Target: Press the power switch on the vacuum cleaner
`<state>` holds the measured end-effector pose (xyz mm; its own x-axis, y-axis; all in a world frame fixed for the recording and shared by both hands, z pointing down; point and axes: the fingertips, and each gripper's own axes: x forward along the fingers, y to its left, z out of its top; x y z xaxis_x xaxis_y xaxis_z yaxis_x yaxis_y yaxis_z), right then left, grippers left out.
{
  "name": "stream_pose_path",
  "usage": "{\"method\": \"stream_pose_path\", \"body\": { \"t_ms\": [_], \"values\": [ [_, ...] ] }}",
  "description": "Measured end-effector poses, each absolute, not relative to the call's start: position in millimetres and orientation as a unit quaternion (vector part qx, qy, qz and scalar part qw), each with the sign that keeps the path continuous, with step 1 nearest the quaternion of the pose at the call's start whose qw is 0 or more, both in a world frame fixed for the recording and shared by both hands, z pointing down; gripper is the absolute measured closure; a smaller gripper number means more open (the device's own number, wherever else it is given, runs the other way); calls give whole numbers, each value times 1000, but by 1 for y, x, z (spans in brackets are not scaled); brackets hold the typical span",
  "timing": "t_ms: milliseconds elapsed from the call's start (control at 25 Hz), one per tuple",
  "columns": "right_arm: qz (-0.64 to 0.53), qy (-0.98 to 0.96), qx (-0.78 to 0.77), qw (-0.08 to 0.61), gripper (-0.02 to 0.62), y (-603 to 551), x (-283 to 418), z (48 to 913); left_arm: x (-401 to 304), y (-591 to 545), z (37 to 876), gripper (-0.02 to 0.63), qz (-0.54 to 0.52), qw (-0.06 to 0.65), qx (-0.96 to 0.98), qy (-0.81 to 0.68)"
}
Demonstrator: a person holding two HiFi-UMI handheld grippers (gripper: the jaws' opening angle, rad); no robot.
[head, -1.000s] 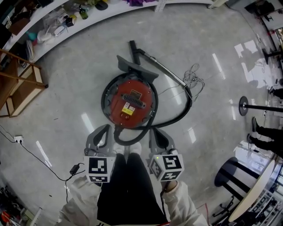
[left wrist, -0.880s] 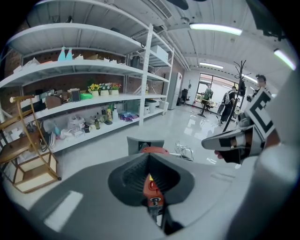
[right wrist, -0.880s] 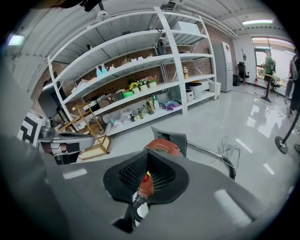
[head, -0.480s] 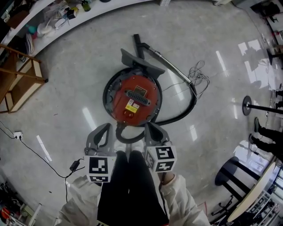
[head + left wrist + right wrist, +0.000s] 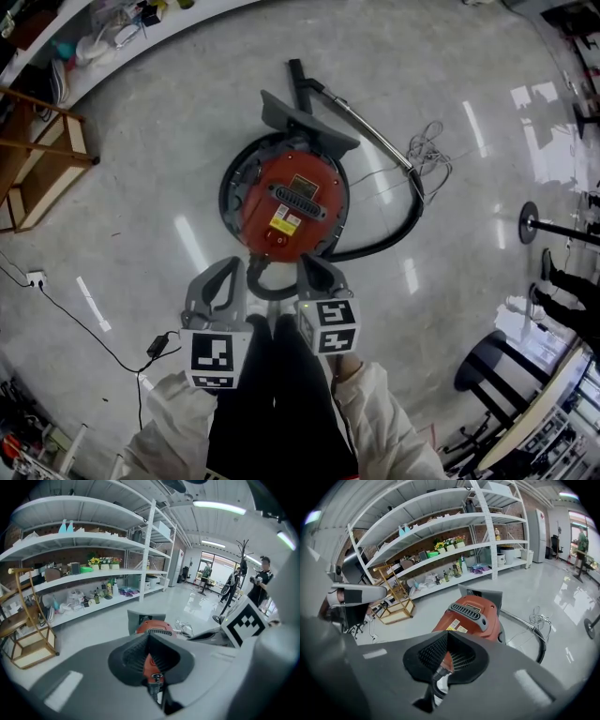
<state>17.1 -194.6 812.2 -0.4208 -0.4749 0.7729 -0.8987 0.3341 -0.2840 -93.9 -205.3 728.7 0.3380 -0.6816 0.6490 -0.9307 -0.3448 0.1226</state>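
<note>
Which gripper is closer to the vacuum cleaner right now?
The right gripper: its shut tips sit at the near rim of the red vacuum cleaner. The left gripper, also shut, hangs farther out to the left, over the floor.

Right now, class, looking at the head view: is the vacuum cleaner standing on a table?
No, the red vacuum cleaner stands on the shiny grey floor, with its black hose curling beside it.
</note>
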Motion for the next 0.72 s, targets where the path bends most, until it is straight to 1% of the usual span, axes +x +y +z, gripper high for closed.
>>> {"method": "stream_pose_path", "body": {
  "t_ms": [720],
  "values": [
    [377, -761, 422, 317, 595, -197, -8, 851, -94, -205, 738, 606, 257, 259, 776, -515]
  ]
}}
